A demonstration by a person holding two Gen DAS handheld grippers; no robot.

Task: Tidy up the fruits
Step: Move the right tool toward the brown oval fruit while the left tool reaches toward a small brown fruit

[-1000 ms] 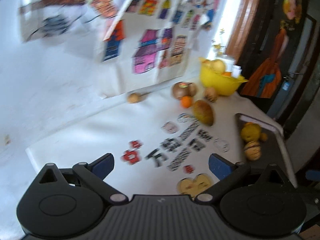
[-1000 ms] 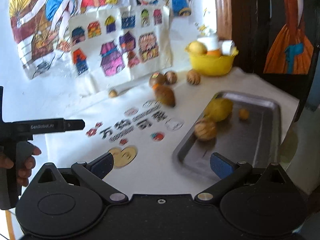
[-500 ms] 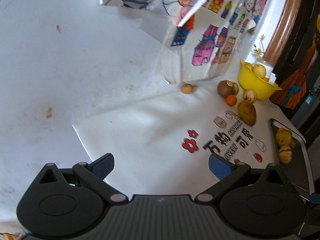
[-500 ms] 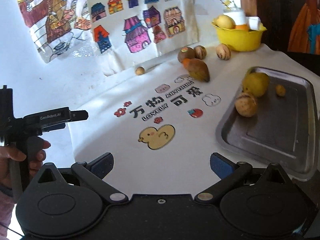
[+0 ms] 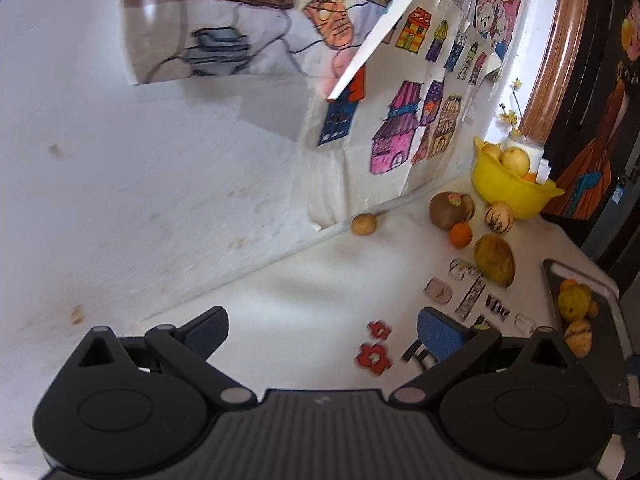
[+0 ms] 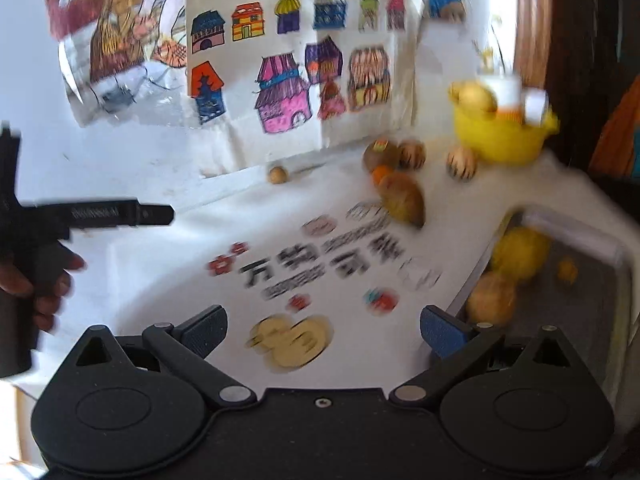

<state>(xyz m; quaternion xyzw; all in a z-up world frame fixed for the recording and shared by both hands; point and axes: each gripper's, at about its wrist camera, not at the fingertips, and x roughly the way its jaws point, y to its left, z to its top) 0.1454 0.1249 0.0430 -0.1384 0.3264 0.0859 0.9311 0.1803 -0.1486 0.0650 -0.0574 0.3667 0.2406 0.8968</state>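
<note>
Loose fruits lie on the white printed cloth near the wall: a brown mango (image 5: 494,259) (image 6: 402,199), a small orange (image 5: 460,235), a brown round fruit (image 5: 445,210), a striped fruit (image 5: 498,217) (image 6: 461,163) and a little tan fruit (image 5: 363,224) (image 6: 277,175). A metal tray (image 6: 600,312) (image 5: 622,332) on the right holds a yellow fruit (image 6: 518,253), a tan fruit (image 6: 490,298) and a small orange piece (image 6: 567,271). My left gripper (image 5: 322,330) and my right gripper (image 6: 323,330) are open, nothing between their fingers, both well short of the fruit.
A yellow bowl (image 5: 514,192) (image 6: 500,136) with fruit and white items stands at the back right. Coloured drawings (image 6: 280,80) hang on the wall behind. In the right wrist view a hand (image 6: 36,280) holds the other gripper at the left edge.
The left gripper swung left toward the wall, then moved in closer to the fruit. The right gripper drew back, then pushed forward and lower toward the table; its view is now blurred.
</note>
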